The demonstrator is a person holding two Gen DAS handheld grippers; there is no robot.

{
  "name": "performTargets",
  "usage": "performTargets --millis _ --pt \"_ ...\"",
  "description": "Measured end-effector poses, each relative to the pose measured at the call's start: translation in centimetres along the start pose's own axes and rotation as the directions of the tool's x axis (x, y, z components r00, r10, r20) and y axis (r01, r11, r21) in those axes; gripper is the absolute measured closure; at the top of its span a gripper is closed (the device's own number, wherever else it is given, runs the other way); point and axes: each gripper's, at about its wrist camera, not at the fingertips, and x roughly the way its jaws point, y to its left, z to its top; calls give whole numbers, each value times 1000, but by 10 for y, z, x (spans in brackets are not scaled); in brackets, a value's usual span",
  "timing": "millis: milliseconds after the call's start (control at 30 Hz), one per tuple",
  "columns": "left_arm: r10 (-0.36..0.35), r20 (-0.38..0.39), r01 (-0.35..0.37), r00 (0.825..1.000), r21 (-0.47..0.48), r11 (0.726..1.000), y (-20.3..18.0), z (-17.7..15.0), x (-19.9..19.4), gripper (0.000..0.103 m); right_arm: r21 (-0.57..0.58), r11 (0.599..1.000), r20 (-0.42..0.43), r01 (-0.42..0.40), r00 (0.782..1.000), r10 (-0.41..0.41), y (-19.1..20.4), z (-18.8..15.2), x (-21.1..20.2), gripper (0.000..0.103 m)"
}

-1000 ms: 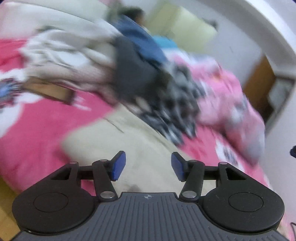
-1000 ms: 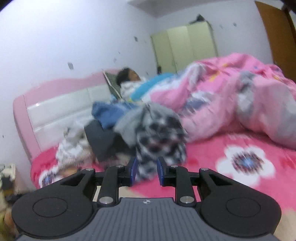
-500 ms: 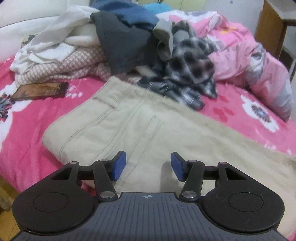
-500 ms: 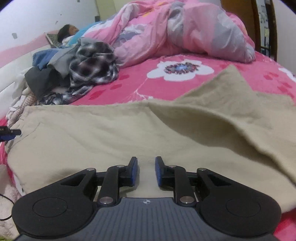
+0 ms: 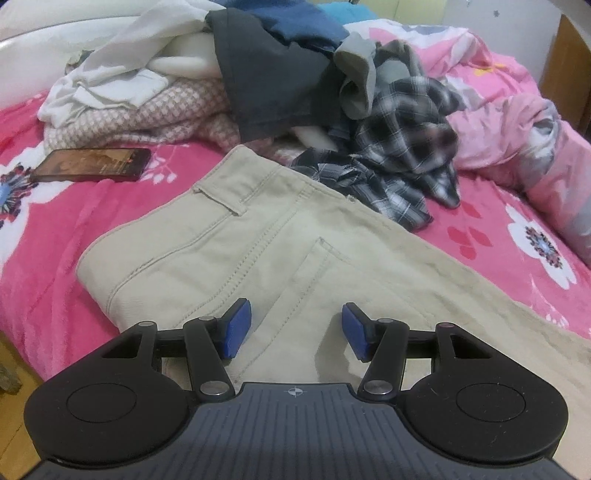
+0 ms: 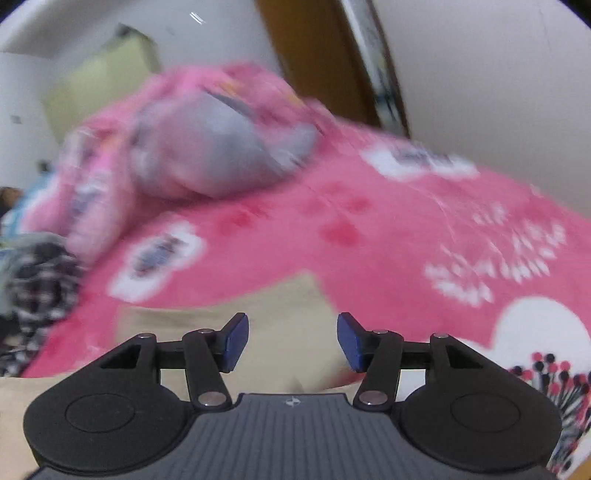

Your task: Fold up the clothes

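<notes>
A: What lies in front of the left gripper [image 5: 296, 328]?

B: Beige trousers [image 5: 258, 251], spread flat on the pink flowered bedspread [image 5: 48, 229], waistband toward the far left, with a belt loop, stitched seams and a back pocket showing. The jaws stand spread above the seat of the trousers; the blue pads [image 5: 236, 328] grip nothing, and cloth shows in the gap between them.

A: And beyond the trousers?

B: A heap of unfolded clothes — a black-and-white plaid shirt [image 5: 402, 155] touching the waistband's far edge, a dark grey garment [image 5: 273, 77], a blue one [image 5: 295, 18], a white one [image 5: 122, 70] and a pink-and-white patterned knit [image 5: 155, 114]. A phone [image 5: 92, 164] lies on the bedspread just left of the waistband, apart from it. A crumpled pink quilt [image 5: 517, 122] fills the right side.

A: What does the right wrist view add?

B: It is blurred. The right gripper [image 6: 293, 341] has just been opening; its jaws stand apart with nothing pinched. Under and just ahead of them lies the beige cloth [image 6: 288, 306] — a narrow end of it, ending on the bedspread [image 6: 388, 240]. Whether the pads touch the cloth cannot be told. The quilt [image 6: 207, 147] is bunched at upper left, the plaid shirt [image 6: 37, 280] sits at the left edge, and a brown door [image 6: 325, 59] stands behind the bed.
</notes>
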Motion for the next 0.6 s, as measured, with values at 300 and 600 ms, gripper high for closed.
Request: performTargets --millis 300,600 --pt "54 9 -54 999 28 998 -11 0 6 45 175 978 -104 -115 985 134 -19 -10 40 90" --pt "54 8 -54 999 54 997 -12 -1 6 45 316 949 -5 1 1000 1 -91 -49 5 93"
